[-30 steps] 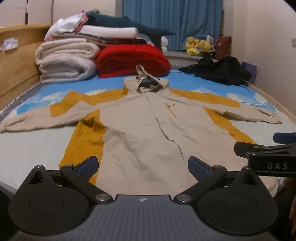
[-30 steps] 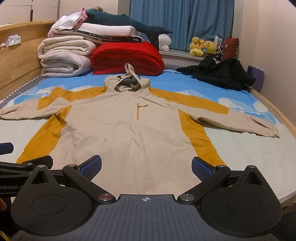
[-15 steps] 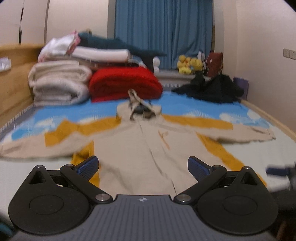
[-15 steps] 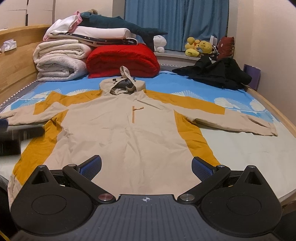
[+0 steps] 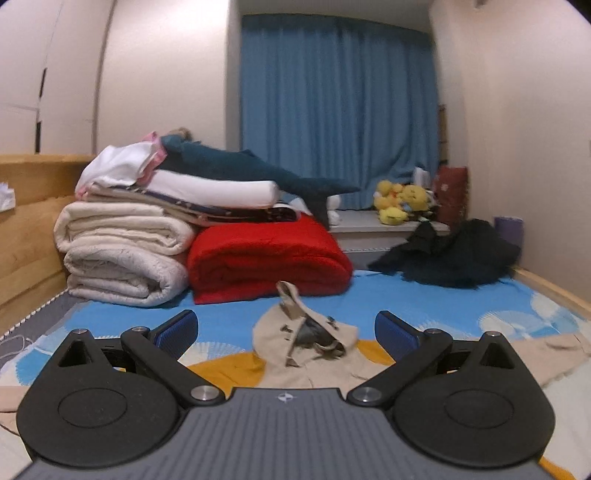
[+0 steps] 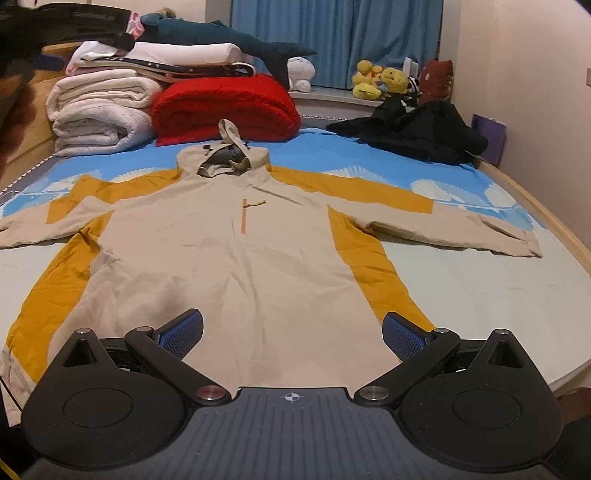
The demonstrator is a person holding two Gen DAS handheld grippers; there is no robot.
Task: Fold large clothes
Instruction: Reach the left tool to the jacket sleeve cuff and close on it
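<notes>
A large beige hooded garment with mustard-yellow panels lies spread flat on the bed, sleeves out to both sides, hood at the far end. My right gripper is open and empty, over the garment's near hem. My left gripper is open and empty, tilted up so only the hood and shoulders show between its fingers. The left gripper also shows as a dark blurred shape in the right wrist view at top left.
Folded white quilts, a red blanket and a plush shark are stacked at the head of the bed. Black clothing lies at far right. A wooden bed frame runs along the right edge.
My left gripper has risen and tilted upward, so its view moved from the whole garment to the hood and curtain. My right gripper moved slightly forward. Both stayed open.
</notes>
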